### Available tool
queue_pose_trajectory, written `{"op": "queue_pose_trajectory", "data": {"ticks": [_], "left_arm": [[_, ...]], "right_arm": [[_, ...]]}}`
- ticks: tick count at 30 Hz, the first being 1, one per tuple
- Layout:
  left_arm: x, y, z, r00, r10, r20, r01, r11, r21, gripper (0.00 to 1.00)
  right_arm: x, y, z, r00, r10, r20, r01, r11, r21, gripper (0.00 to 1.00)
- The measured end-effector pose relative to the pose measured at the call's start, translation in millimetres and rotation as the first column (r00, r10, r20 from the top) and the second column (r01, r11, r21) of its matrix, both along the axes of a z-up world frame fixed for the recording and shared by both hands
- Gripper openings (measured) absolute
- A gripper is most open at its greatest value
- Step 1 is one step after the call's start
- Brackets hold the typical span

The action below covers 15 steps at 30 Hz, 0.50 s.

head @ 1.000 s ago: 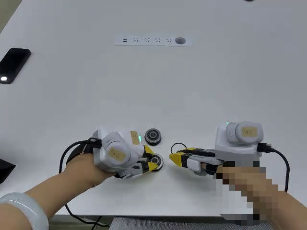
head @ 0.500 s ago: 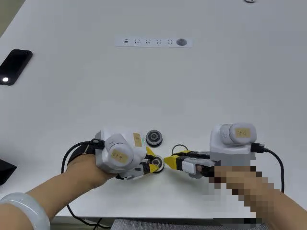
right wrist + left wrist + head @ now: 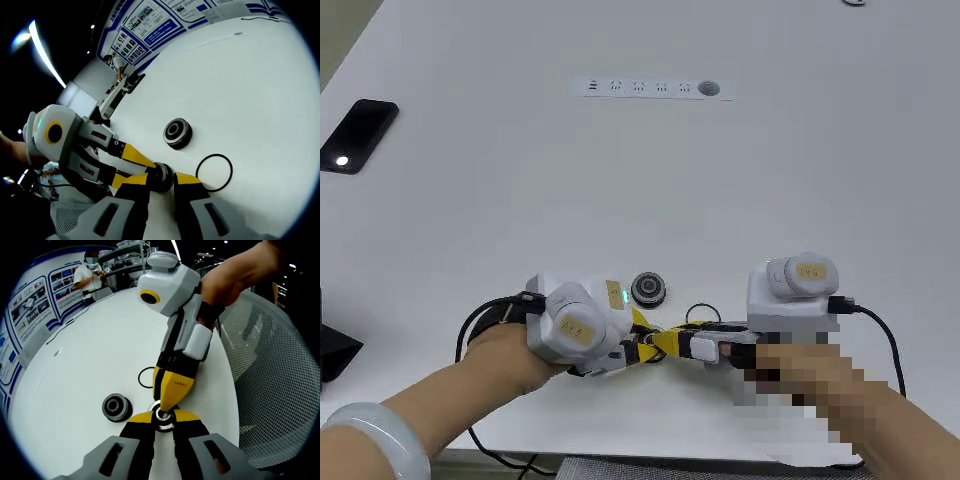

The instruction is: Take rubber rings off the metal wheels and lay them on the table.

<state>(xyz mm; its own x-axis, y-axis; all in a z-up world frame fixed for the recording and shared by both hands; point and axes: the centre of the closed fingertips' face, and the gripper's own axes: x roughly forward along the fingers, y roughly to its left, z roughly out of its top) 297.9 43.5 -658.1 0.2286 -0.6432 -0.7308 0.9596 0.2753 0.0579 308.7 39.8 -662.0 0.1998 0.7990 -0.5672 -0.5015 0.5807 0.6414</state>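
A small metal wheel with a black rubber rim is held just above the white table, pinched in my left gripper, which is shut on it. From the opposite side my right gripper meets it, its yellow jaws pressed against both sides of the same wheel. In the head view the two grippers touch tip to tip near the table's front edge. A second wheel lies flat just behind them. One loose black rubber ring lies on the table beside the right gripper.
A white power strip lies at the back of the table and a black phone at the far left. A dark object sits at the left edge. Cables trail from both grippers toward the front edge.
The right gripper has moved left across the gap and now meets the wheel held in the left gripper. The left gripper, the second wheel and the loose ring have stayed put.
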Motion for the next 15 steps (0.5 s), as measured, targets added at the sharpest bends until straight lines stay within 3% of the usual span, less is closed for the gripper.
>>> {"op": "queue_pose_trajectory", "data": {"ticks": [15], "left_arm": [[-0.5, -0.5, 0.8, 1.0, -0.005, 0.005, 0.005, 1.0, -0.001, 0.13]], "right_arm": [[-6.4, 1.0, -1.8, 0.994, 0.007, -0.108, -0.005, 1.0, 0.014, 0.21]]}}
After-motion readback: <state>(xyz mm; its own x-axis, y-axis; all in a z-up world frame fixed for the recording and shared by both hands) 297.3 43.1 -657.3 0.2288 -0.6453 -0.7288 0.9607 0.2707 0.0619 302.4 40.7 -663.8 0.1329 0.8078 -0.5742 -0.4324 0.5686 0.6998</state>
